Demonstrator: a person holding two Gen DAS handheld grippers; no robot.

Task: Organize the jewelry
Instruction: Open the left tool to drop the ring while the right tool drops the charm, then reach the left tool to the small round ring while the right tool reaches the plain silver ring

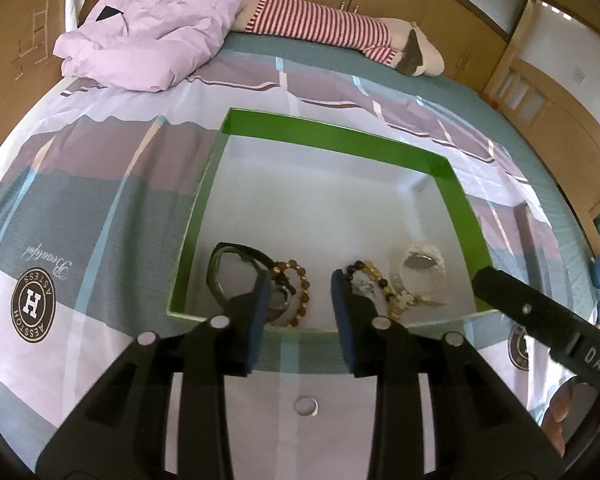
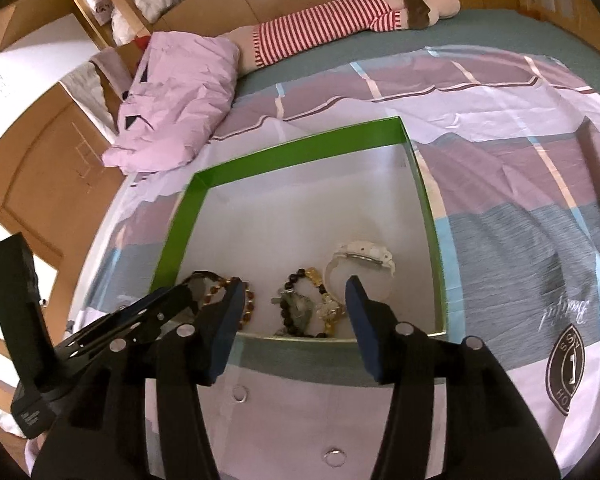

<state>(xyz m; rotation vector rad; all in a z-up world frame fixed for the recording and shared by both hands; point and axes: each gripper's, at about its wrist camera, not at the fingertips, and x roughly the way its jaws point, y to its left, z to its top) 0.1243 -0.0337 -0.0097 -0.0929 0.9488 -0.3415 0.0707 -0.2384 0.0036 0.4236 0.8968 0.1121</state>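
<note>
Both tongs, left tongs [image 1: 300, 280] and right tongs [image 2: 294, 290], hang open and empty above the green box [image 1: 332, 134] of bracelets [image 1: 296, 280].

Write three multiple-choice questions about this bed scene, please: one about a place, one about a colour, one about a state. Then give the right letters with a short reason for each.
1. Where does the white watch lie?
A. inside the box
B. on the pink quilt
C. between the fingers of a gripper

2. What colour are the walls of the box?
A. red
B. green
C. blue

3. How do the two grippers stand?
A. both open and empty
B. both shut on a bracelet
C. left open, right shut on a ring

Answers:
1 A, the watch rests on the white floor of the box, beside the beaded bracelets.
2 B, the box rim is bright green in both views.
3 A, the left gripper and the right gripper each show a wide gap with nothing held.
</note>
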